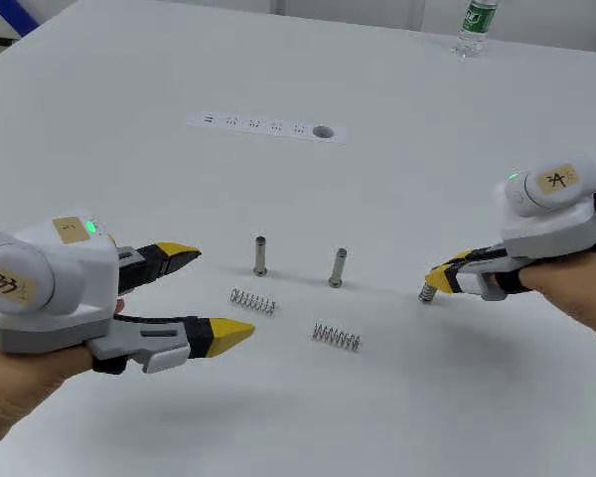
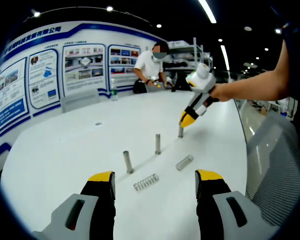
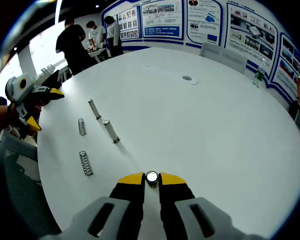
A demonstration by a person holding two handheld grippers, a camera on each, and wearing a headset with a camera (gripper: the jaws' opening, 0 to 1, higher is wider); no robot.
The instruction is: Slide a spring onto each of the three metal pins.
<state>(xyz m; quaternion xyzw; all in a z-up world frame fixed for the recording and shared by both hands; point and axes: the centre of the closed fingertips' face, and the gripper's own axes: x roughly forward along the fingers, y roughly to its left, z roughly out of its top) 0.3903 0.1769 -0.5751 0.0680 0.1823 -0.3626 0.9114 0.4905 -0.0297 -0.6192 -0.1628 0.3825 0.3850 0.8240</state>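
The left gripper (image 1: 211, 295) hangs with its jaws spread wide, holding nothing. The right gripper (image 1: 435, 282) is pinched tight on the top of the third pin (image 3: 151, 177). Its shaft is mostly hidden behind the yellow tips, so I can't tell if a spring sits on it. Well in from the table's (image 1: 377, 179) far edge stand a bare pin (image 1: 260, 255) and a second pin (image 1: 337, 267). Just nearer lie one spring (image 1: 252, 301) and another spring (image 1: 336, 337).

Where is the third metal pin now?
The third pin sits between the right gripper's tips, at the right of the head view, right of the two other upright pins.
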